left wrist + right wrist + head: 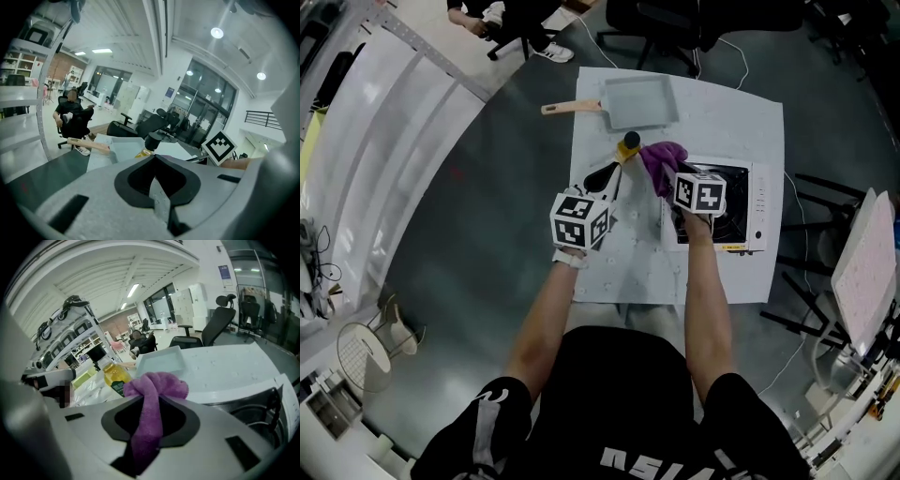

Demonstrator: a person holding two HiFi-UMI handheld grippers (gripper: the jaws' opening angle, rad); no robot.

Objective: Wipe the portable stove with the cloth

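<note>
The portable stove [724, 208] sits at the right of the white table [628, 262]; its black top and rim [262, 414] also show in the right gripper view. My right gripper [667, 176] is over the stove's near-left corner, shut on a purple cloth [661, 159]. A strip of that cloth [151, 418] runs between its jaws and bunches beyond the tips of the right gripper [152, 397]. My left gripper [605, 176] hovers over the table left of the stove. The left gripper [155, 157] has its jaws together with nothing between them.
A bottle of yellow liquid [628, 145] with a black cap stands beside the cloth. A square grey pan [637, 101] with a wooden handle lies at the table's far edge. Office chairs and a seated person [70, 115] are beyond the table. A rack [867, 272] stands to the right.
</note>
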